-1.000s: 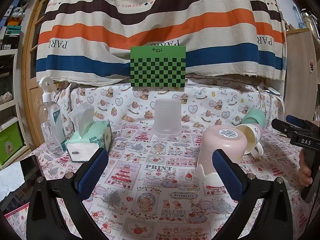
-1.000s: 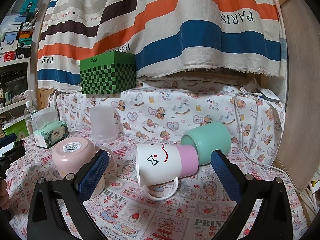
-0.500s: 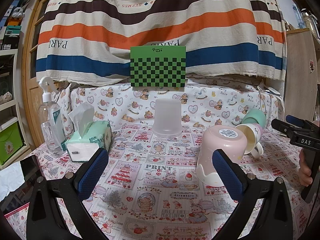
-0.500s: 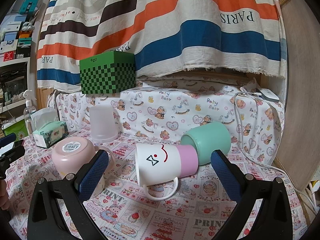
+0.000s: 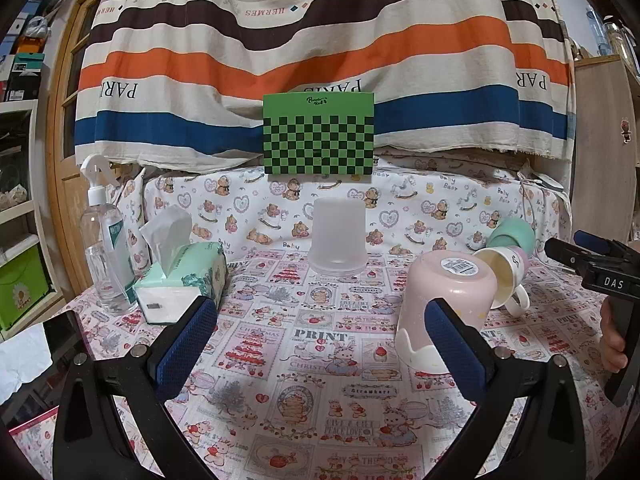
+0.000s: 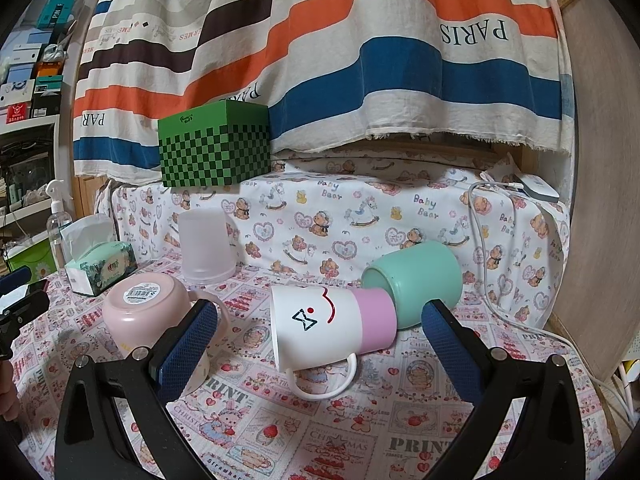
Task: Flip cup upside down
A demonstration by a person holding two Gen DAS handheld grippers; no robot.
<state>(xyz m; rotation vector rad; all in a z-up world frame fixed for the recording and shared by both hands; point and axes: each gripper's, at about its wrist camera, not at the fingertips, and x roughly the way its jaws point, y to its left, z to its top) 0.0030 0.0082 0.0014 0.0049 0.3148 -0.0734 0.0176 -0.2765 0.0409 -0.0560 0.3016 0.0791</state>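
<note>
A white and pink mug (image 6: 332,324) with a handle lies on its side right ahead of my right gripper (image 6: 320,344), which is open and empty just in front of it. A mint green cup (image 6: 416,280) lies on its side behind the mug. A pink cup (image 6: 144,312) stands upside down at the left; in the left wrist view the pink cup (image 5: 444,300) is near the right finger. A frosted clear cup (image 5: 339,242) stands upside down at the back. My left gripper (image 5: 320,340) is open and empty above the tablecloth.
A tissue pack (image 5: 180,280) and a spray bottle (image 5: 105,248) stand at the left. A green checkered box (image 5: 319,136) sits on the raised ledge behind. A white cable (image 6: 492,264) and a white device (image 6: 536,190) are at the right.
</note>
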